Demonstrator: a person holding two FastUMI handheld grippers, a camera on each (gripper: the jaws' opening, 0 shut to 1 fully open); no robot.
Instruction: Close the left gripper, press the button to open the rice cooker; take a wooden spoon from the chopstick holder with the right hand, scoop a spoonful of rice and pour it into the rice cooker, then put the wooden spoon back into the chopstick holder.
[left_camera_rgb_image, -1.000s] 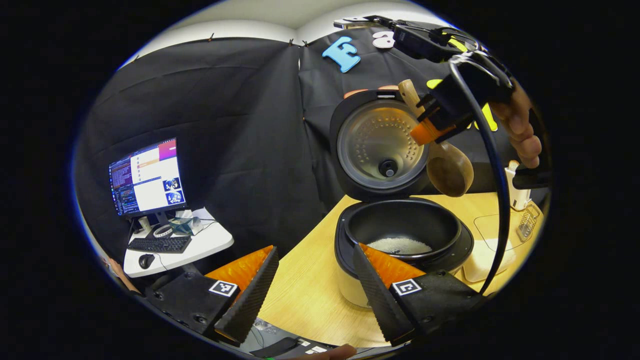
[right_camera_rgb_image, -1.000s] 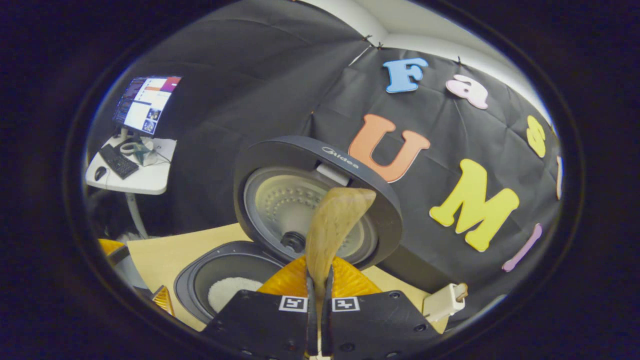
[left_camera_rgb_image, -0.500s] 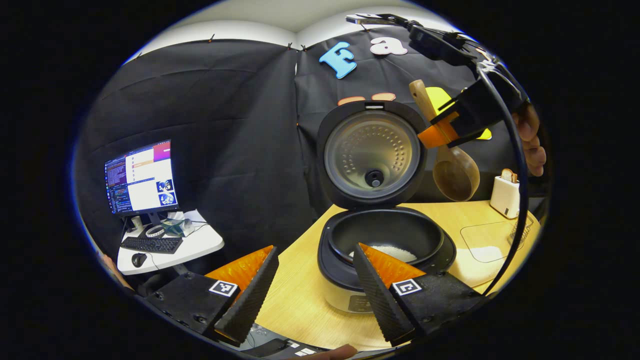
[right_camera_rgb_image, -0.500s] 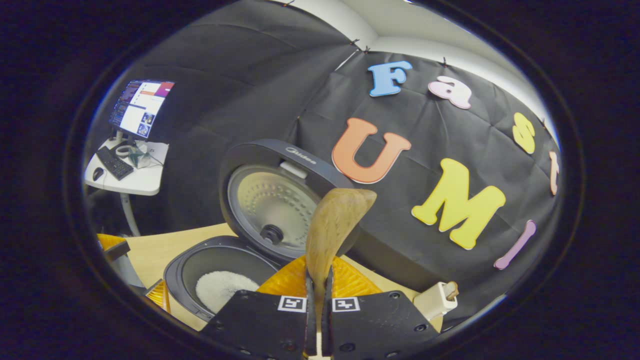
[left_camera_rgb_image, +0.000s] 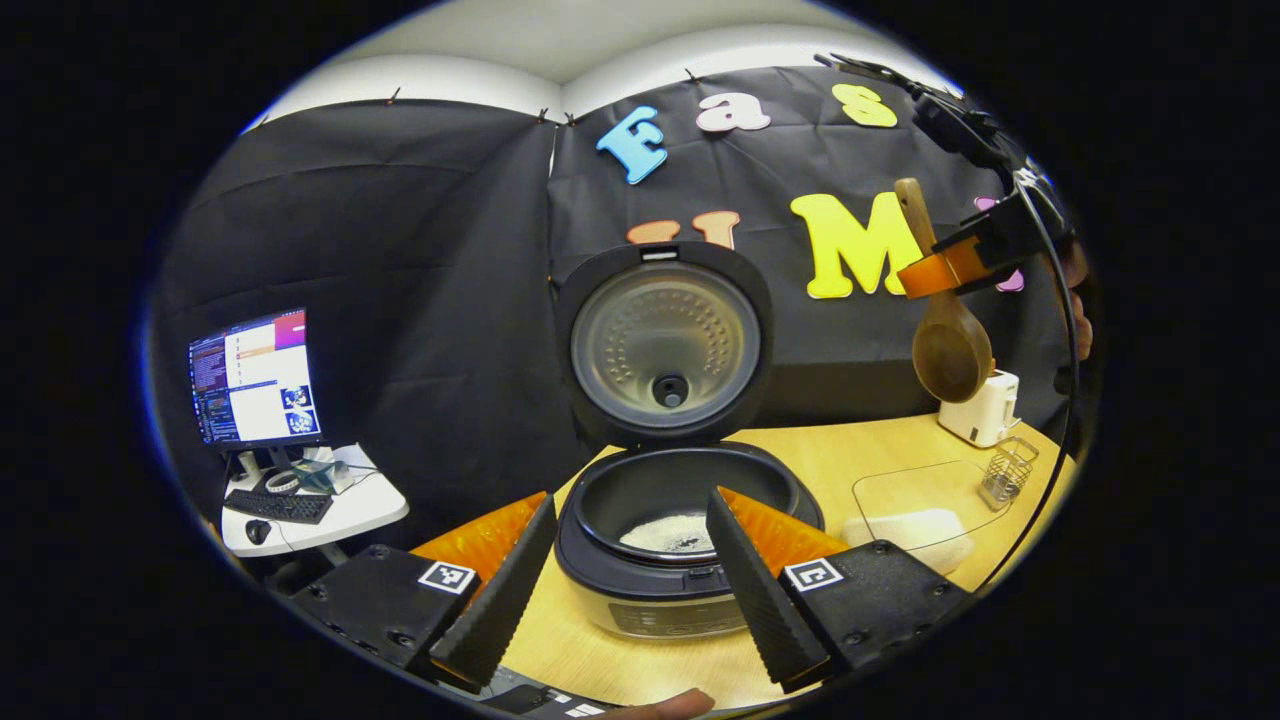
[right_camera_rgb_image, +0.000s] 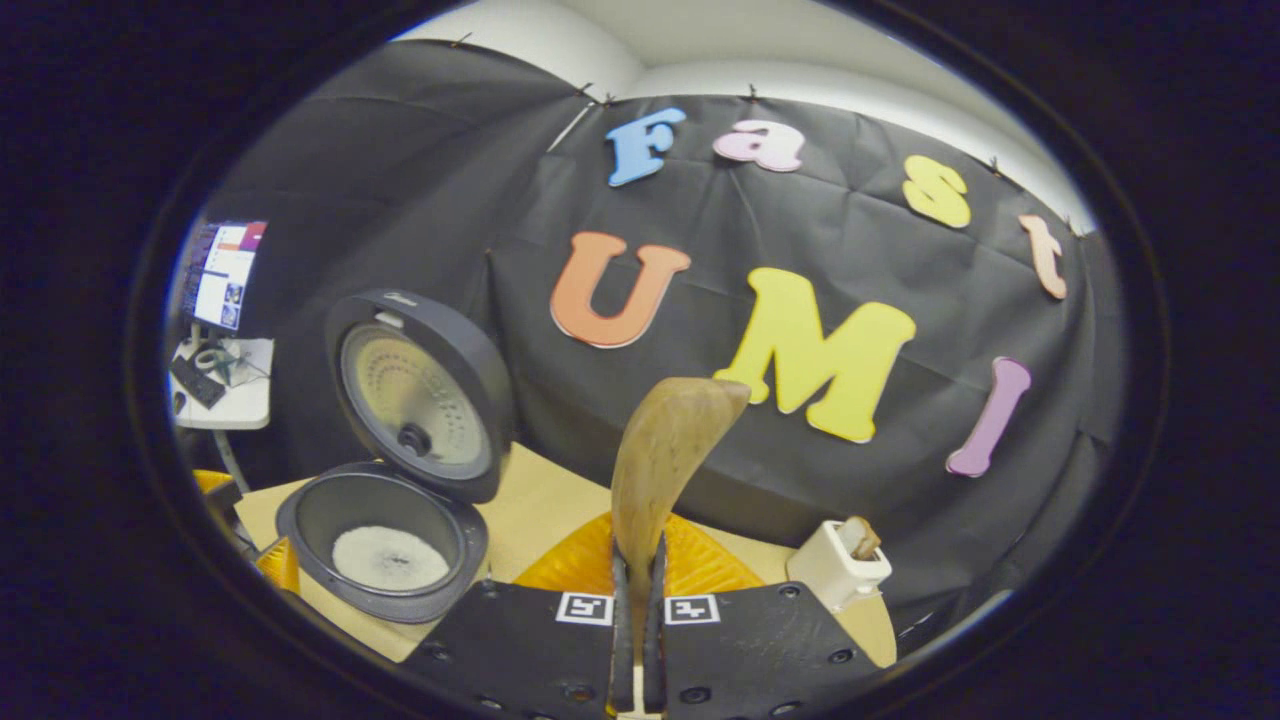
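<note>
Left gripper view has one rice cooker standing on the wooden table with its lid raised upright; a patch of white rice lies in the dark inner pot. The left gripper sits low in front of the cooker, its two fingers spread wide apart with nothing between them. Each finger mount carries one square black-and-white marker; no writing on them can be read. Up at the right, the right gripper holds one wooden spoon by its handle, bowl hanging down above a white toaster. Just right of a clear mat, one wire chopstick holder stands on the table. A pale bag lies near the cooker.

Right gripper view shows the right gripper with both fingers pressed on the wooden spoon, which rises upright before the camera. Two square markers sit side by side on its mounts. The rice cooker stands open at the left; small lettering on the lid's rim is too tiny to read. The toaster stands to the right.
</note>
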